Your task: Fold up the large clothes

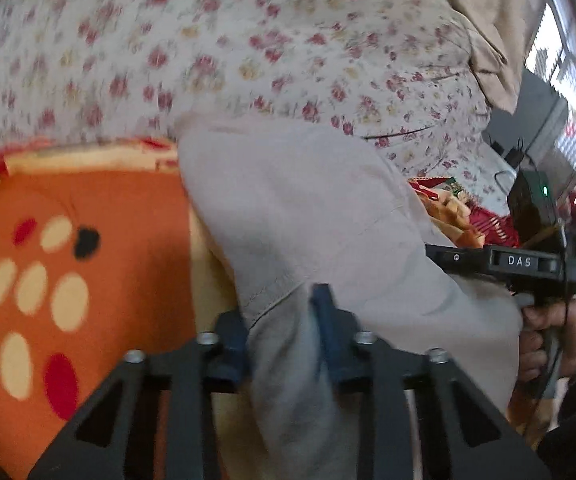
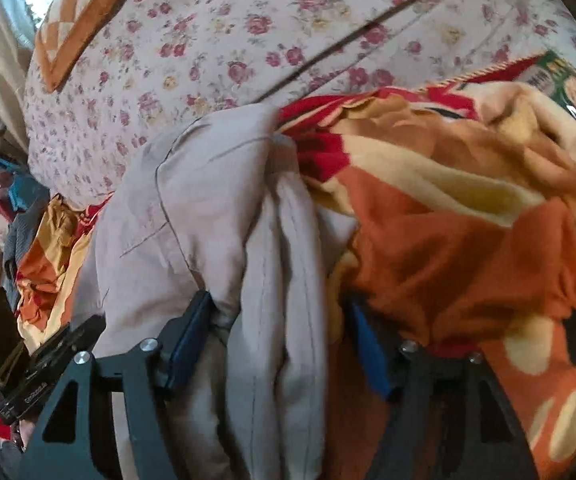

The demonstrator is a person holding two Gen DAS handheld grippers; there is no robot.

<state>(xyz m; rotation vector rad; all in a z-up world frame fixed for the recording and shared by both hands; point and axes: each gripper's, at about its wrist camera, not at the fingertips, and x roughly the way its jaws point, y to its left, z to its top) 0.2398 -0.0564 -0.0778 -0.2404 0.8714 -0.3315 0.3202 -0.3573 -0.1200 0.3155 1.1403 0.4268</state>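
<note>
1. You are pinching a bunched fold of the grey garment (image 1: pixel 288 208) in your left gripper (image 1: pixel 283 320); its blue pads (image 1: pixel 324 304) are standing narrow with the cloth squeezed between them, which looks like a grip taken to carry that edge over.
2. You are holding your right gripper (image 2: pixel 279 332) with its jaws fairly wide, straddling a thick roll of the same grey garment (image 2: pixel 215 208). The left pad (image 2: pixel 191 332) is touching the cloth; the right pad (image 2: pixel 368 348) is standing off it against the blanket, so I judge this side as not yet gripped.
3. Just ahead of both grippers the garment is lying in a lumpy pile, doubled over itself rather than flat, with seams running away from you. It probably needs tension from both ends before a clean fold.
4. Beside and under the garment, the orange blanket (image 1: pixel 87 216) with pale, red and black spots is serving as your work surface. To the right of your right gripper it is rumpled into ridges, which could snag the cloth.
5. To the right of your left gripper, your right hand (image 1: pixel 548 332) is clasping the other tool's handle.
6. Farther ahead, the floral sheet (image 2: pixel 247 40) is covering the bed, giving open room to spread the garment.
7. Farthest off, a patterned cushion (image 2: pixel 83 16) is lying on it.
</note>
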